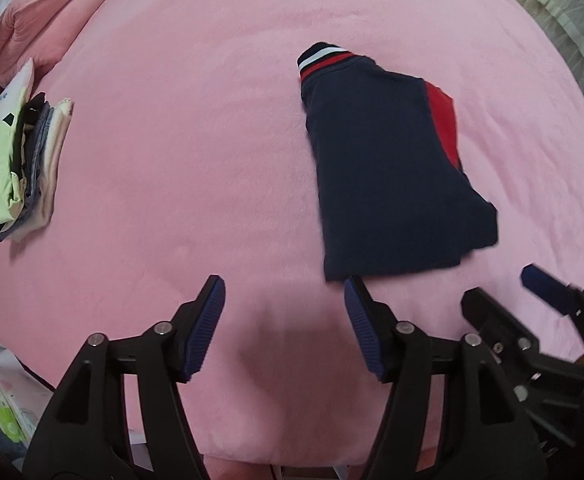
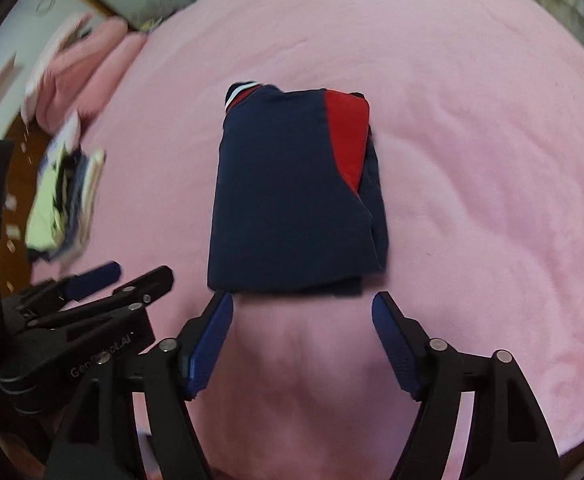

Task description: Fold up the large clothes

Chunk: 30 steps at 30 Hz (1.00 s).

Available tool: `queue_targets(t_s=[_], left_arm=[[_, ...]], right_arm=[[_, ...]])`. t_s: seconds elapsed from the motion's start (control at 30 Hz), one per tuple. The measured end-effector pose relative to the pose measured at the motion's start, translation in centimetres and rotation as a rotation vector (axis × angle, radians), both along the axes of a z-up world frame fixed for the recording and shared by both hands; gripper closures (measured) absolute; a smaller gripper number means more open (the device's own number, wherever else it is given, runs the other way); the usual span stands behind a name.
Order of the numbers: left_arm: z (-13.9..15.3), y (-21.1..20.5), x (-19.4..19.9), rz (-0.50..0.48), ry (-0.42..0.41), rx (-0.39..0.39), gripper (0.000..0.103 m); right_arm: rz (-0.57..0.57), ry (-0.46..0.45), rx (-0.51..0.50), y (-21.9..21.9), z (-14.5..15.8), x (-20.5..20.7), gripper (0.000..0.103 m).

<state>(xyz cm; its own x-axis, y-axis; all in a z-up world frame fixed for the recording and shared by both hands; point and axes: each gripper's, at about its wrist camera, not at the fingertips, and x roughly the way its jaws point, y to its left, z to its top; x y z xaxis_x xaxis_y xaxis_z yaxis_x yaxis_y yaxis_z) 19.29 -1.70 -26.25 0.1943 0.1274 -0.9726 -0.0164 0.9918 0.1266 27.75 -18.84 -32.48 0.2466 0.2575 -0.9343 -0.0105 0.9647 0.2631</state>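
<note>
A navy garment with a red panel and a striped red-white collar (image 1: 387,168) lies folded into a compact rectangle on the pink bedspread (image 1: 196,128). It also shows in the right wrist view (image 2: 292,200), just beyond my right gripper (image 2: 303,305), which is open and empty at its near edge. My left gripper (image 1: 284,288) is open and empty, with its right fingertip at the garment's near left corner. The right gripper shows at the right of the left wrist view (image 1: 499,284). The left gripper shows at the left of the right wrist view (image 2: 140,272).
A stack of folded clothes (image 1: 20,168) lies at the bed's left side, also in the right wrist view (image 2: 64,204). Pink pillows (image 1: 40,20) lie at the far left. The bed's near edge runs under both grippers.
</note>
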Motion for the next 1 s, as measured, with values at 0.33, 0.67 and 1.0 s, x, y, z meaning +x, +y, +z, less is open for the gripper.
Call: queue_targets(t_s=[0.33,0.67,1.0], left_arm=[[4.9,0.7,-2.3,-0.059,-0.026,-0.061,0.03],[2.4,1.4,-1.5,-0.036,0.053,-0.098,0.03],[-3.4,1.9,4.2,-0.029,0.138,-0.186,0.03]], right_arm=[[0.024,-0.016,-0.068,-1.8,6.6,-3.1,0.016],[0.03,0.007,-0.152,-2.0,5.5,-2.0,0.016],[0.027,0.072,-0.189,-3.8,-0.2,2.2,0.016]])
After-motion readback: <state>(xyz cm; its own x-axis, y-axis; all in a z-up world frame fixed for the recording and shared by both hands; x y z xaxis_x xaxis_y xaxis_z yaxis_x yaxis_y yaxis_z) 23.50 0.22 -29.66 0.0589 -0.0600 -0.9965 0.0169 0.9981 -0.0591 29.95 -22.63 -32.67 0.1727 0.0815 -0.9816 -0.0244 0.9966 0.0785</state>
